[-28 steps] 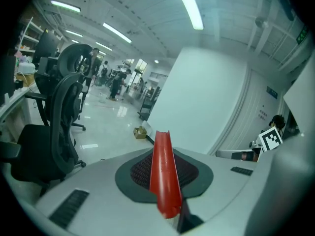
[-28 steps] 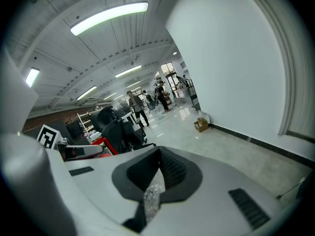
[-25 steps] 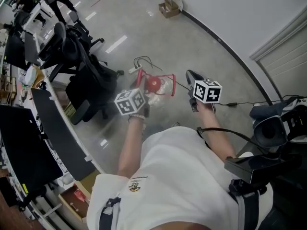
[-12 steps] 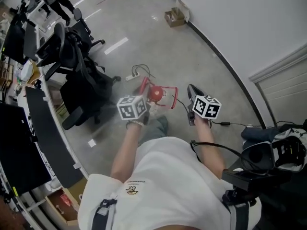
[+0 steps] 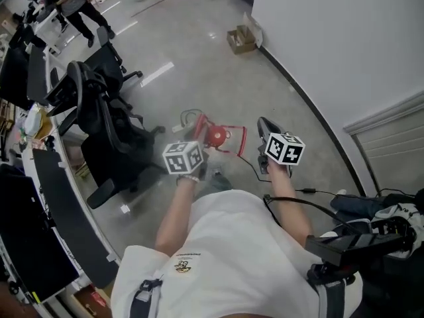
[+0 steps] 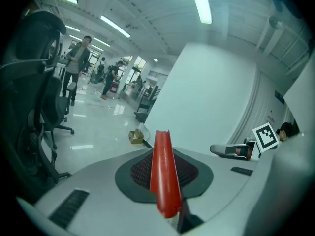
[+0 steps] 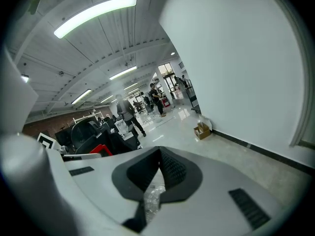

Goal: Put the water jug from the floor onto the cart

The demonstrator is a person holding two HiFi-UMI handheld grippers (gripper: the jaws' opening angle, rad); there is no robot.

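Observation:
The water jug hangs in the air between my two grippers, over the floor. In the head view I see its red cap (image 5: 215, 136) and its red handle frame (image 5: 232, 136); the clear body barely shows. My left gripper (image 5: 199, 138) is shut on a red bar of the handle (image 6: 163, 178), which stands upright between its pads. My right gripper (image 5: 264, 124) is shut on a crinkled piece of clear plastic (image 7: 151, 196). Each gripper sees the other off to its side: the right gripper (image 6: 235, 150), the left gripper (image 7: 81, 156).
Black office chairs (image 5: 99, 108) stand close on the left, beside a desk with dark monitors (image 5: 63, 197). A power strip with its cable (image 5: 187, 116) lies on the floor ahead. A cardboard box (image 5: 240, 40) sits by the white wall (image 5: 344, 45). People walk far off (image 5: 73, 2).
The person has walked forward with the jug held up. The chairs, the box and the power strip have slid down the head view and come nearer. Both grippers keep their hold.

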